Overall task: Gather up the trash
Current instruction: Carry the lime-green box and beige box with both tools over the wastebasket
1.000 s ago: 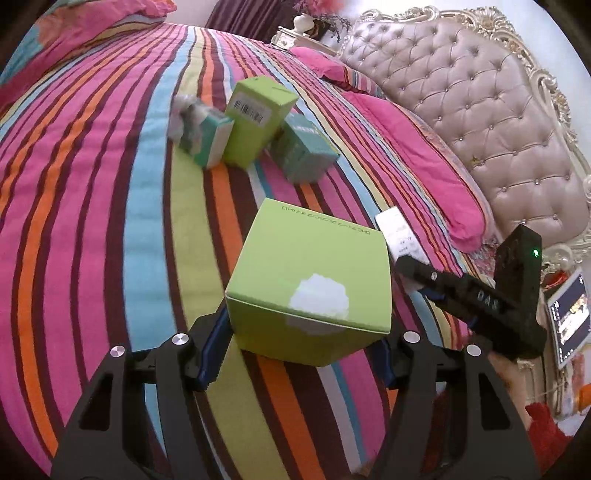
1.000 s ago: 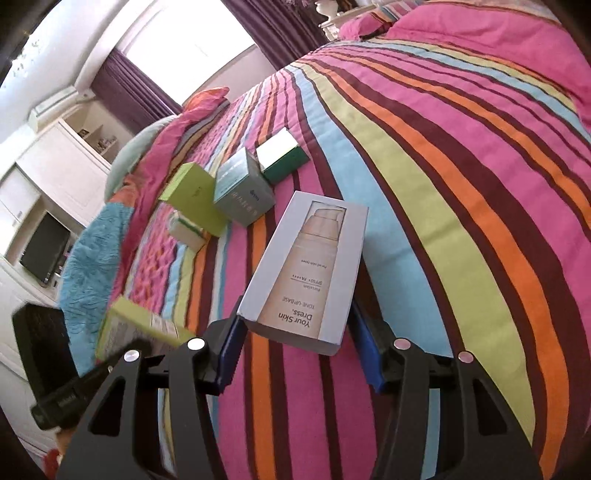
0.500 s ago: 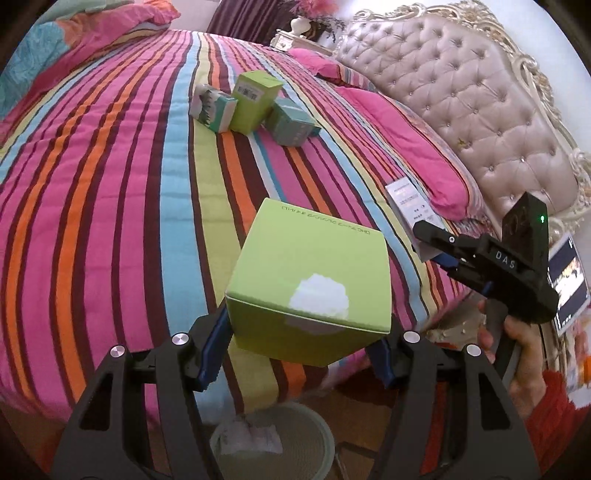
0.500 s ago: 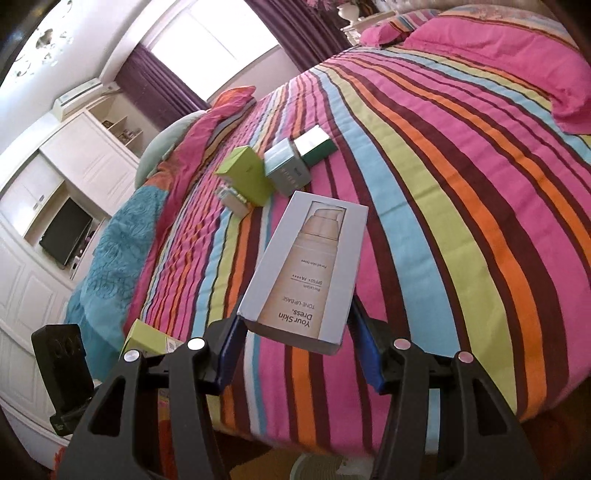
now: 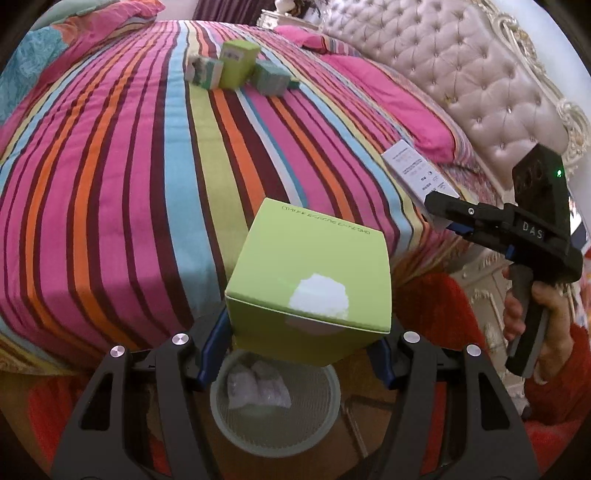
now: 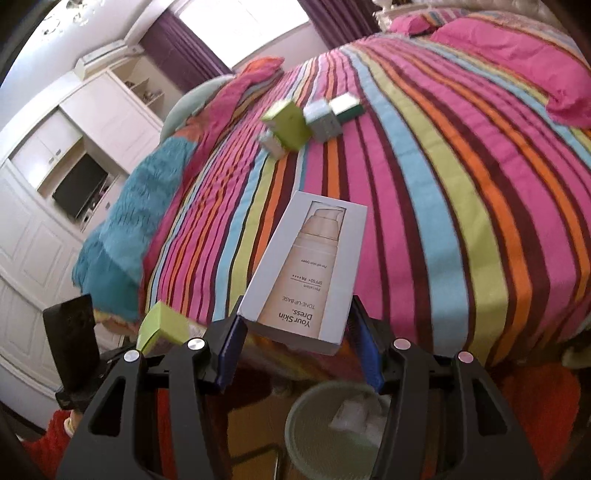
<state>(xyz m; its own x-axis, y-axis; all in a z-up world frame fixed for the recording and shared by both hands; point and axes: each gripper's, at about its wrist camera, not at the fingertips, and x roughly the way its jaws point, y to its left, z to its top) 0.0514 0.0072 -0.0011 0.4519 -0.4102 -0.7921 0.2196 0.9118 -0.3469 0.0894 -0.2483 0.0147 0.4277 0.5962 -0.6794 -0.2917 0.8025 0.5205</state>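
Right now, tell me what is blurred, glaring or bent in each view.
Left wrist view: fisheye bends the bed; the far boxes are smeared; a white glare patch sits on the green box. Right wrist view: the window is blown out; the far boxes are blurred, the held white box sharp.

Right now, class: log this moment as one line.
left gripper: shut on green box | right gripper: shut on skincare box | both above waste basket | four boxes on bed

The left tongs (image 5: 301, 354) are showing matte black frames with silver screw heads and blue inner pads (image 5: 212, 341). The right tongs (image 6: 295, 354) are looking alike, wearing white "DAS" lettering, a green light glowing, red sleeve (image 5: 554, 387) covering the wrist.
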